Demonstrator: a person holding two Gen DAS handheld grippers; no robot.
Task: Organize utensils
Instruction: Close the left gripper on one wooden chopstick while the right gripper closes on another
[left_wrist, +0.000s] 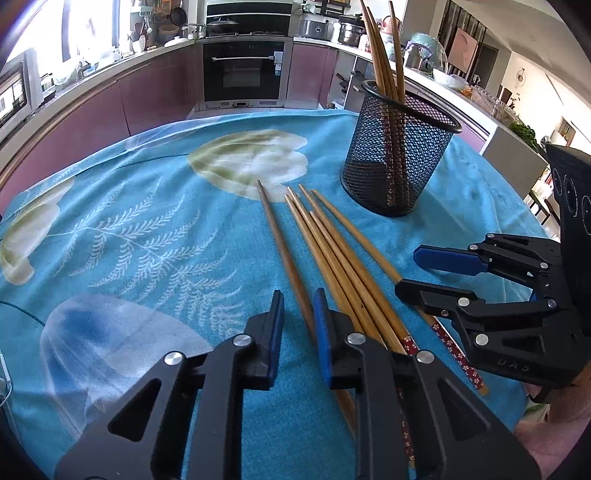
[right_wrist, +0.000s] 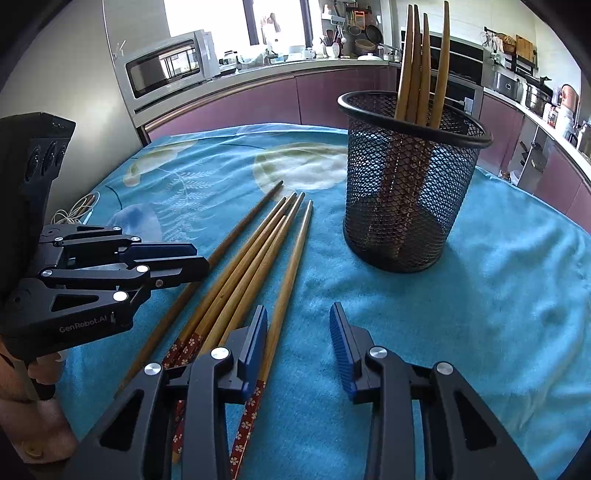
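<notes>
We have the left claw (left_wrist: 298, 301) astride the lone dark chopstick (left_wrist: 282, 253), pads not clamped. Right claw (right_wrist: 298, 314) released, empty, bare cloth ahead. Chopstick bundle (right_wrist: 255, 254) lies between both claws. Mesh holder (right_wrist: 410, 177) stands ahead-right, well inside the tabletop (right_wrist: 517, 295) edge.

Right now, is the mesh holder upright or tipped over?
Upright: the mesh holder stands on its base on the blue cloth, rim up, with chopsticks standing inside.
</notes>
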